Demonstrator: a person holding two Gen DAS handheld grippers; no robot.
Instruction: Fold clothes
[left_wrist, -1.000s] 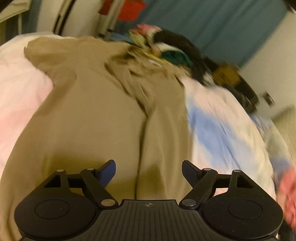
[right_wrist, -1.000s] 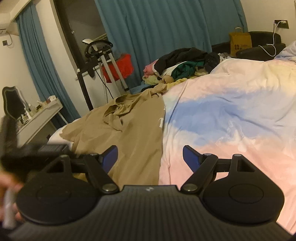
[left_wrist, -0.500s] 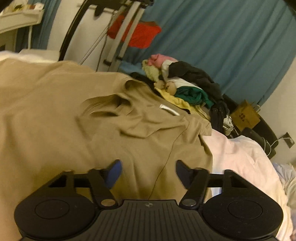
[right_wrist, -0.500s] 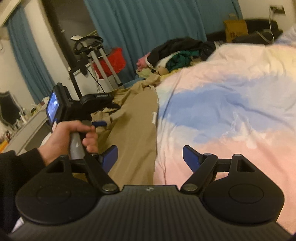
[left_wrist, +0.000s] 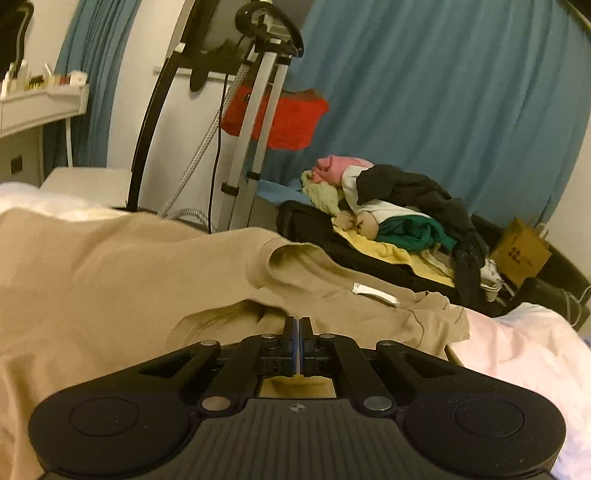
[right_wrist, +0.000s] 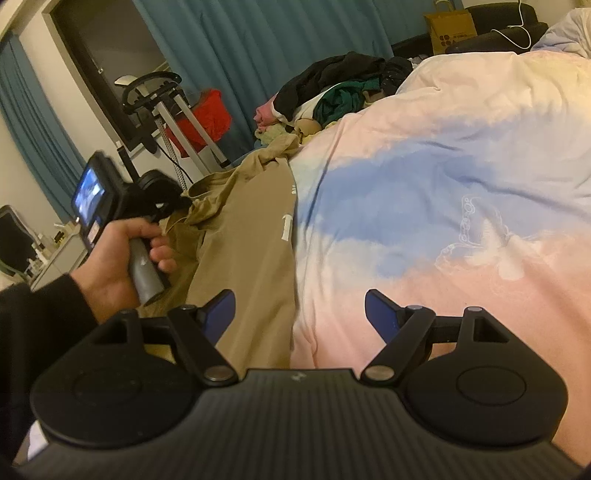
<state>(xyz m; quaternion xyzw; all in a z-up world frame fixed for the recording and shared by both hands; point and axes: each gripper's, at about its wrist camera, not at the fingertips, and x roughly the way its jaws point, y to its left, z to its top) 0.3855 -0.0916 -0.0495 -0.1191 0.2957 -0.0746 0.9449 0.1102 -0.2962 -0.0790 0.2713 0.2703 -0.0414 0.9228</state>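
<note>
A tan shirt (left_wrist: 110, 277) lies spread on the bed, its collar and white label (left_wrist: 375, 293) toward the far end. My left gripper (left_wrist: 297, 323) is shut, its tips pinching a raised fold of the shirt just below the collar. In the right wrist view the same shirt (right_wrist: 251, 240) runs along the left of the bedcover, and a person's hand (right_wrist: 122, 251) holds the left gripper (right_wrist: 181, 202) at the bunched fabric. My right gripper (right_wrist: 299, 310) stands open over the shirt's right edge, nothing between its fingers.
A pastel pink and blue bedcover (right_wrist: 443, 147) fills the right side. A pile of mixed clothes (left_wrist: 399, 206) sits at the far end. Behind it hang blue curtains, with a metal stand (left_wrist: 258, 110), a brown bag (left_wrist: 521, 254) and a shelf at the left.
My left gripper moved up the shirt toward the collar and its jaws went from wide open to shut on the fabric. The right gripper sank a little and stayed open.
</note>
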